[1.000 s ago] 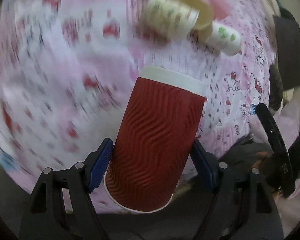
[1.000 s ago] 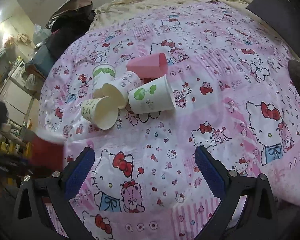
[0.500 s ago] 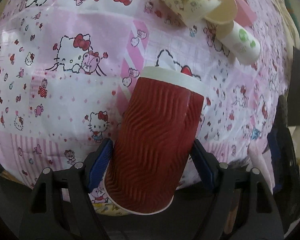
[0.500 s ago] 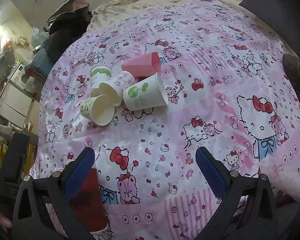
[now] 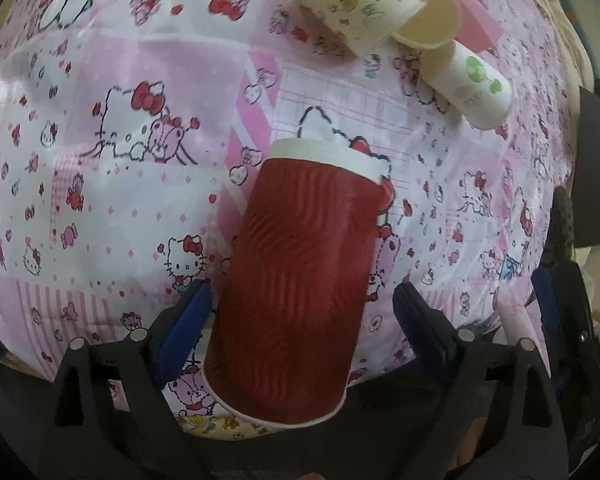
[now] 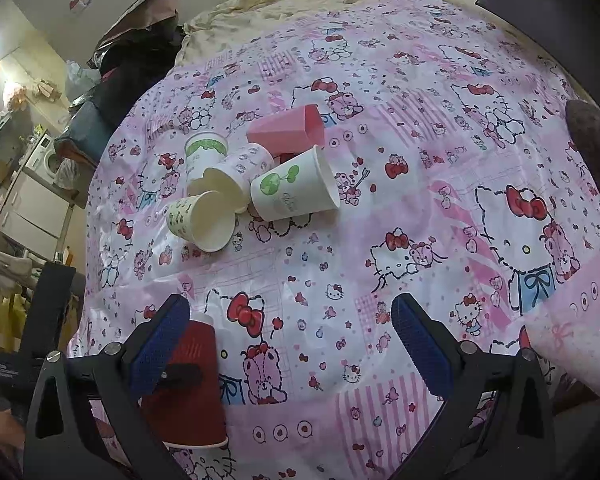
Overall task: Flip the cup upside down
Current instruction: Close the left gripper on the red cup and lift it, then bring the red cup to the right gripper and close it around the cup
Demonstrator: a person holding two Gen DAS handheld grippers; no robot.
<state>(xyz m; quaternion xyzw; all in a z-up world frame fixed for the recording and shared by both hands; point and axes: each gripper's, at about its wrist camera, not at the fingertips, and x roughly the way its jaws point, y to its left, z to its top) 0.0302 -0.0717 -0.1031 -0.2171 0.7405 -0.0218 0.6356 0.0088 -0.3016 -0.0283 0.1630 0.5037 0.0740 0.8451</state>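
Observation:
A red ribbed paper cup (image 5: 296,280) stands upside down on the pink Hello Kitty tablecloth (image 5: 120,184), its wide rim on the cloth and white base up. My left gripper (image 5: 300,320) is open around it, a gap showing between each blue pad and the cup wall. In the right wrist view the same cup (image 6: 192,384) stands at the near left table edge, partly behind my left finger. My right gripper (image 6: 288,344) is open and empty above the cloth.
Several paper cups lie tipped in a cluster mid-table: a cherry-print cup (image 6: 296,192), a cream patterned cup (image 6: 200,220) and a pink cup (image 6: 288,128). A dark chair back (image 6: 548,12) stands at the far right. A pale roll (image 6: 576,352) lies at the near right edge.
My left gripper carried the red cup down to the cloth near the table's edge, and its jaws have opened off the cup. The right gripper has barely moved.

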